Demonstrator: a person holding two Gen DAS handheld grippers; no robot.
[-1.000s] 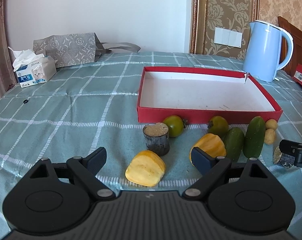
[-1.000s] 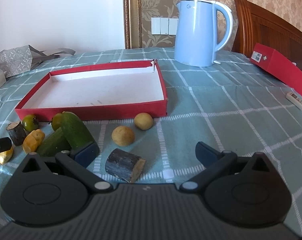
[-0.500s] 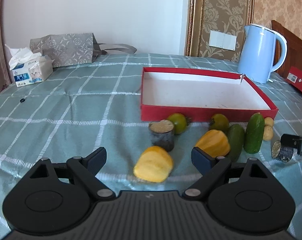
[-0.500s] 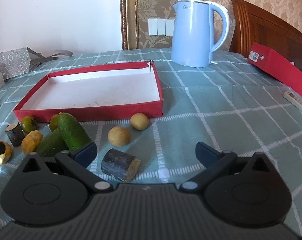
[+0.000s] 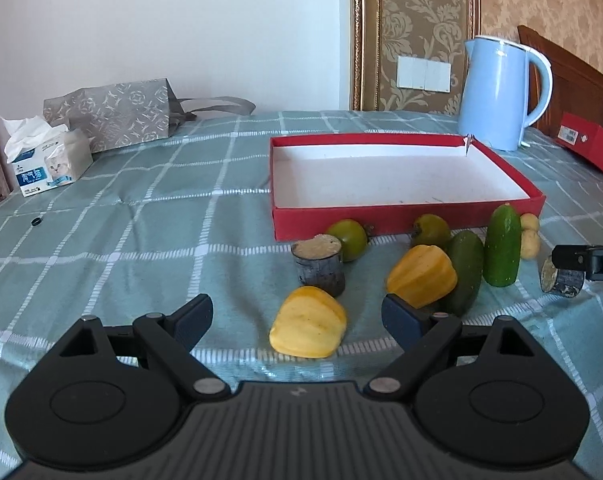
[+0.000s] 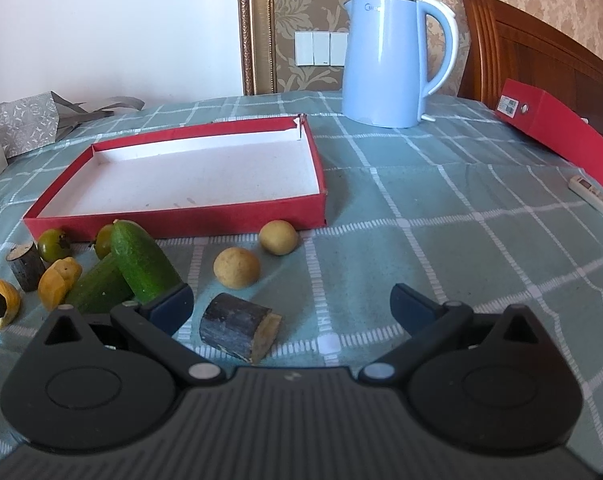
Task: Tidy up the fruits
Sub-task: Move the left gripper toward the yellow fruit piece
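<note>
An empty red tray [image 5: 401, 222] [image 6: 173, 224] lies on the checked cloth. Fruits lie in front of it: two yellow pieces [image 5: 308, 322] [image 5: 421, 276], two green round fruits [image 5: 347, 234] [image 5: 431, 230], two cucumbers [image 5: 501, 250] [image 5: 463, 270], two small tan fruits [image 6: 237, 268] [image 6: 278, 237], and two dark cane stubs [image 5: 319, 266] [image 6: 239, 328]. My left gripper [image 5: 297, 320] is open around the near yellow piece. My right gripper [image 6: 291, 308] is open over the lying cane stub.
A blue kettle [image 5: 497, 94] [image 6: 389, 60] stands behind the tray. A tissue pack [image 5: 47, 160] and grey bag [image 5: 113, 116] sit at far left. A red box [image 6: 557, 132] and a remote [image 6: 593, 196] lie at right.
Both grippers have drawn back and risen slightly; the fruits sit farther ahead in both views. Nothing was grasped or moved.
</note>
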